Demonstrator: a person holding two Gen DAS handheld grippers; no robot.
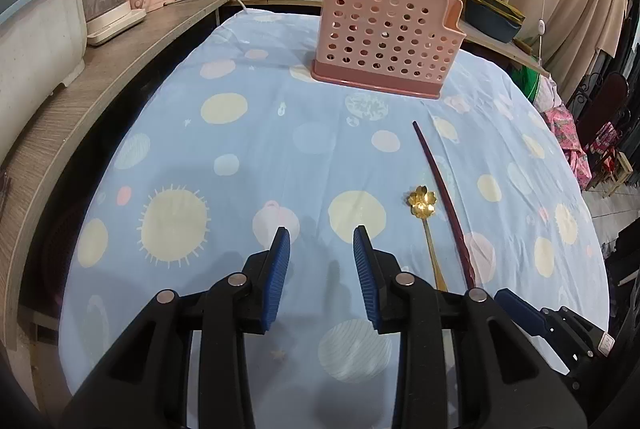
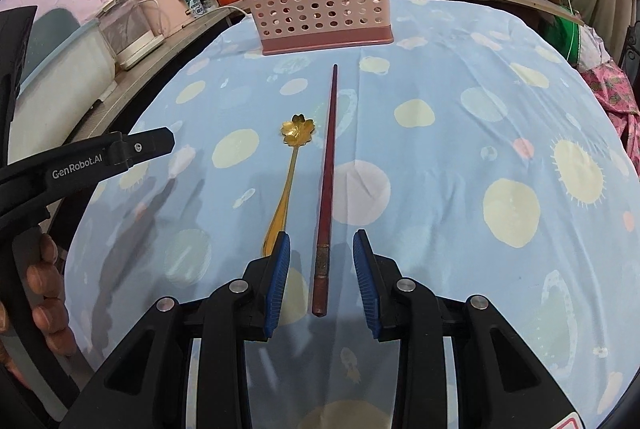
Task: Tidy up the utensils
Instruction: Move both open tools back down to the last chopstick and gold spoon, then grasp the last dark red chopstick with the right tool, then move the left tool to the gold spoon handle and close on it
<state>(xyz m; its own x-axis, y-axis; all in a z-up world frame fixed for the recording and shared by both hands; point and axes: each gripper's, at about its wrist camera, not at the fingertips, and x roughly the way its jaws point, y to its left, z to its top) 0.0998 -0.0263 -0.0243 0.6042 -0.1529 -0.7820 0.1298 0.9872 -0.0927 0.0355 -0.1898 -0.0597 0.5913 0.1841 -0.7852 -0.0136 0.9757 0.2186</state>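
Right wrist view, left to right: the left gripper (image 2: 160,141) reaches in at the edge, released per its own camera (nothing between the blue pads). A gold flower-bowl spoon (image 2: 289,173) lies on the planet-print tablecloth (image 2: 460,157), just beside a dark red chopstick (image 2: 326,185). The right gripper (image 2: 321,253) hangs released over the chopstick's thick end. Beyond stands a pink perforated utensil holder (image 2: 320,5); its contents are unclear.
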